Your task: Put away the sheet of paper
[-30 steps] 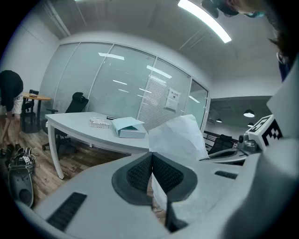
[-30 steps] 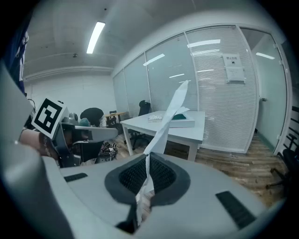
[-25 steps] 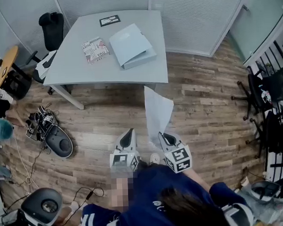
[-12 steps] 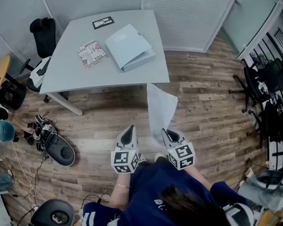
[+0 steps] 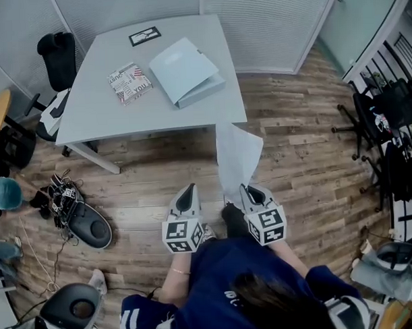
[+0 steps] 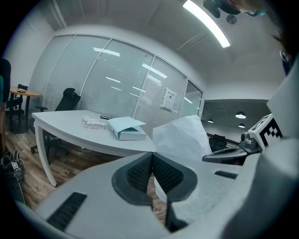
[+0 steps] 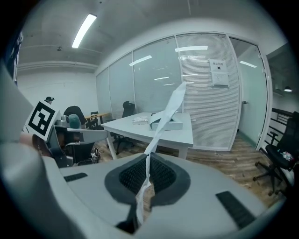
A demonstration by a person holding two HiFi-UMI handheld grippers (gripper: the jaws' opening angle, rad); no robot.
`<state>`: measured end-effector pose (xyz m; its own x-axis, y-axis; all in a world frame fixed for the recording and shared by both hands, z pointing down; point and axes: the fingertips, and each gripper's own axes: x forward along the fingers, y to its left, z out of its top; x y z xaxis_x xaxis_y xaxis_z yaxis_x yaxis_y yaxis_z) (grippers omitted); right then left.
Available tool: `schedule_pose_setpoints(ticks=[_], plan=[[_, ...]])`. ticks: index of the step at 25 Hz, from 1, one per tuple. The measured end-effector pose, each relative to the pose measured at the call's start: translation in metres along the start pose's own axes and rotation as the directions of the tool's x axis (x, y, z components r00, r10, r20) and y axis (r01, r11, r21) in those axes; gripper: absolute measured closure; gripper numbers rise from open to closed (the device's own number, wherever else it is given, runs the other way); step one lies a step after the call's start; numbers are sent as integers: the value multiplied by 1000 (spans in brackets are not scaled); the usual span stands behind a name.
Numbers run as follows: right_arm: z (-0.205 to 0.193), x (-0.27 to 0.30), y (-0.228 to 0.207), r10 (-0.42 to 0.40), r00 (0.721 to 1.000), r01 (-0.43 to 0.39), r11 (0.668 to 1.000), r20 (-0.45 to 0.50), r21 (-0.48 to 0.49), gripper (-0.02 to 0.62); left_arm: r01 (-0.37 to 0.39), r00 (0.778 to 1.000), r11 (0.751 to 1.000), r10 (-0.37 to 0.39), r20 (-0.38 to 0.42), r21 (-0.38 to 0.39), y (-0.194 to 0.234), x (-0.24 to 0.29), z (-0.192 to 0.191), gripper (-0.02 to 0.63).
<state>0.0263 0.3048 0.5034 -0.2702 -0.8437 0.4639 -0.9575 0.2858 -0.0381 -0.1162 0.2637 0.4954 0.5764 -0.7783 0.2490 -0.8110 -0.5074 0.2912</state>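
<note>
- Your right gripper (image 5: 246,191), low centre of head view: jaws clamped on the bottom edge of the sheet of paper (image 5: 238,156). The right gripper view shows the thin edge pinched btwn the dark pads.
- The sheet rises from that claw toward 12 o'clock, over the wood floor (image 5: 307,163). Its top meets the table's near corner in head view; can't tell if they touch.
- Your left gripper (image 5: 187,193), just at 9 o'clock of the right one: jaws closed together, nothing btwn them. The sheet sits at its 2 o'clock, apart from it.
- Table (image 5: 103,110) at 11 o'clock, beyond the sheet.
- On it, a pale blue binder (image 5: 186,70) w/ a patterned booklet (image 5: 129,82) at the binder's 9 o'clock, and a dark-framed card (image 5: 145,36) near the far edge.
- Black chair (image 5: 57,51) at 10 o'clock, past the table's left end.
</note>
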Motion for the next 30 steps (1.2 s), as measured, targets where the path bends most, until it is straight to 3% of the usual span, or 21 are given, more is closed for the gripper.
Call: schedule_pose_setpoints(ticks=[8, 19, 30], plan=[[18, 37, -42, 36, 999, -37, 999, -8, -28, 588, -56, 998, 998, 56, -15, -4, 8, 49, 9, 601], [88, 106, -120, 123, 992, -119, 988, 37, -96, 588, -153, 988, 987, 154, -14, 39, 15, 151, 45, 601], [125, 146, -196, 195, 978, -186, 976, 74, -112, 588, -201, 980, 977, 201, 9, 70, -9, 233, 71, 601]])
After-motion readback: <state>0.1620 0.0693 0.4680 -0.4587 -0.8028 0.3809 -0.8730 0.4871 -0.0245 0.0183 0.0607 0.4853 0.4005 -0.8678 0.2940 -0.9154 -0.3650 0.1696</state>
